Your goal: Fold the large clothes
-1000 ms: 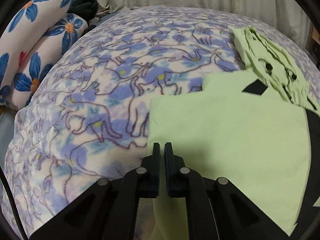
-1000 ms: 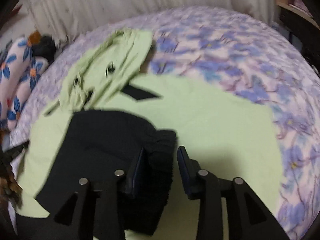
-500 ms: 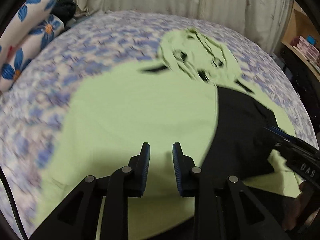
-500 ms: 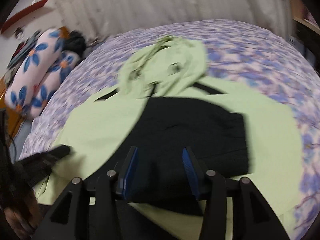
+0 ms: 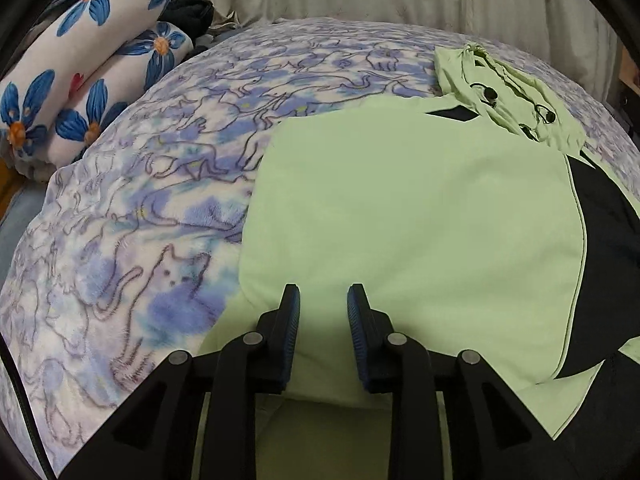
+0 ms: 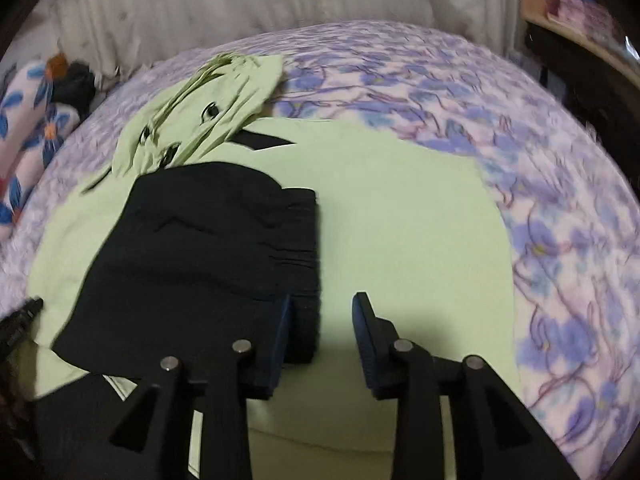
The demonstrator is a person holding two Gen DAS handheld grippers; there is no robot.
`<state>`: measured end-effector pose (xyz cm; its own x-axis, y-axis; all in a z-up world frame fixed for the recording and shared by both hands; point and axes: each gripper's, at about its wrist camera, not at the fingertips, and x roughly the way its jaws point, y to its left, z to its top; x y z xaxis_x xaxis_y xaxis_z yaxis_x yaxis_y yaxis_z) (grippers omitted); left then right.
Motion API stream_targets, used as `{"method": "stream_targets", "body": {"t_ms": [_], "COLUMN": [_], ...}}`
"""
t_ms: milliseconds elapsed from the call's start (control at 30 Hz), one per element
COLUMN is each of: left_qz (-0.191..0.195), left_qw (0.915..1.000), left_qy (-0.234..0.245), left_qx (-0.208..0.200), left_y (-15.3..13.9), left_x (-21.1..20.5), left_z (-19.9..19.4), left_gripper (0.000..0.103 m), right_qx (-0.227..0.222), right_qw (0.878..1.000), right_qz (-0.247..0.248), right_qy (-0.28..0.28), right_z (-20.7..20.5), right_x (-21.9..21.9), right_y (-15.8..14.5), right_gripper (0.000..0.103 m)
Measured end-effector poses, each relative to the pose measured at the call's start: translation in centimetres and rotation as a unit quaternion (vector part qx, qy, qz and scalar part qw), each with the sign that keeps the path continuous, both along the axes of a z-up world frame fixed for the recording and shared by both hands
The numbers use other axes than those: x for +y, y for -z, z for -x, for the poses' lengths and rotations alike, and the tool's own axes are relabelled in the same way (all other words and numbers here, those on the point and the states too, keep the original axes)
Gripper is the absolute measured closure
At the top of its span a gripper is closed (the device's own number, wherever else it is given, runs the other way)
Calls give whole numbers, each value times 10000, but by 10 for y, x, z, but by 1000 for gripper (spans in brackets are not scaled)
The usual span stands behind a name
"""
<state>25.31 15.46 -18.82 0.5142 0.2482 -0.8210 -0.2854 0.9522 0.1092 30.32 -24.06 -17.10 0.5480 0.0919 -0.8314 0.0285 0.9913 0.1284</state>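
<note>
Hoodie (image 5: 400, 208) flat on blanket (image 5: 160, 208), black sleeve (image 6: 200, 248) folded

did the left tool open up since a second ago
Yes. The left tool, pressed shut over the light green hoodie edge then, now stands open above it.

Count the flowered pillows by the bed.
2. One flowered pillow lies at the far left edge of the bed, and the second rests against its right side, nearer the blanket. Others may be hidden out of frame.

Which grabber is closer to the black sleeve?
Right. The right gripper has one finger at the black sleeve's cuff; the left gripper hovers over plain green fabric, sleeve off to its right.
</note>
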Motion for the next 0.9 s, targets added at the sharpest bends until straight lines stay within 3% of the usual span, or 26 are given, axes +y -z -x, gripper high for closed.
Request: {"method": "stream_targets", "body": {"t_ms": [167,233,300,367,400,600,667,900], "left_qz": [-226,-136,27,124,83,89,132,101], "left_qw": [9997,9996,9996,9997,9999,9998,9998,9993], "left_qy": [21,33,43,23,-5,146,176,144], "left_qx": [130,237,262,211,149,67,39,-315], "left_y": [-4,-9,-20,-32,-40,-78,-88,-131], "left_x": [-8,-7,-9,-11,-12,-19,-19,-17], "left_z": [2,3,10,20,27,67,82,149], "left_gripper": [78,72,54,23,20,18,18,17], "right_qx": [-8,-23,-26,-46,-53,-183,-279,-685], "right_qw": [10000,10000,10000,10000,9999,9998,9996,9974], "right_qz": [-26,-37,-38,-82,-112,-100,-18,-17], "right_qy": [52,7,-18,-14,-3,-26,-58,-233], "right_z": [5,10,17,26,30,65,80,140], "right_x": [2,6,9,10,9,13,17,25], "right_y": [-5,-10,-17,-27,-30,-59,-70,-110], "right_gripper": [71,71,71,71,71,68,60,51]}}
